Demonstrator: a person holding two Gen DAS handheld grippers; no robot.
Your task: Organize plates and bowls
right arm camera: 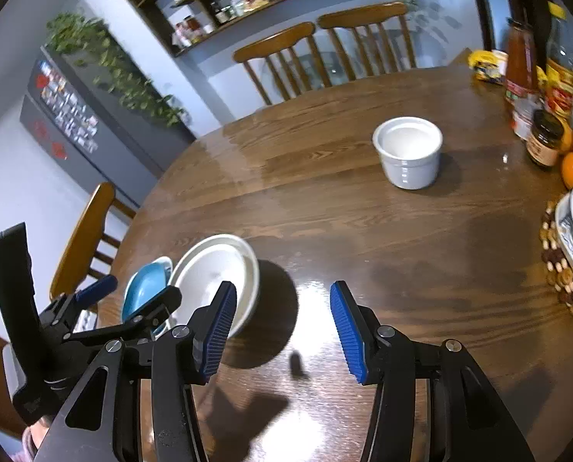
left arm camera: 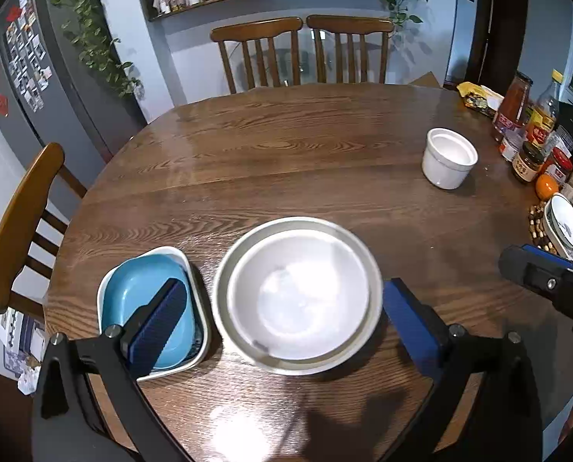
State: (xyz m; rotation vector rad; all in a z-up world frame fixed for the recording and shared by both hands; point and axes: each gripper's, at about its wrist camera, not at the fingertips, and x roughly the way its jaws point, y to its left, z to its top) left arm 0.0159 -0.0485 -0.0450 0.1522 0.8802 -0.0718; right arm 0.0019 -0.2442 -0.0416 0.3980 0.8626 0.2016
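I'm holding my left gripper [left arm camera: 286,308] w/ its blue-padded fingers [left arm camera: 159,319] spread wide, hovering over the near edge of the round dark wooden table [left arm camera: 286,146]; nothing is pinched between them. Sitting under that gap is the round white bowl [left arm camera: 298,294], nested inside a slightly bigger round grey-white dish [left arm camera: 225,265], both resting flat on the wood, pads standing clear of the rim on either side. Just left of that stack, touching or nearly so, is a square blue bowl [left arm camera: 140,292] sitting inside a square white dish [left arm camera: 198,281]; my left finger is crossing in front of it. My right gripper [right arm camera: 282,327] is pointing down at bare tabletop, blue pads [right arm camera: 219,331] parted about halfway, gripping nothing; in the left wrist view it's poking in from the right edge [left arm camera: 536,273]. From the right wrist view the white stack [right arm camera: 217,269] is lying to the left of my right fingers, partly behind the left pad, w/ the blue bowl [right arm camera: 144,288] beyond it and my left gripper [right arm camera: 132,308] over them. A small white ceramic ramekin-style cup [left arm camera: 448,158] is standing upright, well apart from the stacks, toward the far right of the table. At the right edge, more white dishes [left arm camera: 567,227] are resting on a beaded wooden trivet [left arm camera: 538,227], near sauce jars and bottles [left arm camera: 525,127] and an orange fruit [left arm camera: 546,186]. Wooden chairs [left arm camera: 302,54] are standing round the far side.
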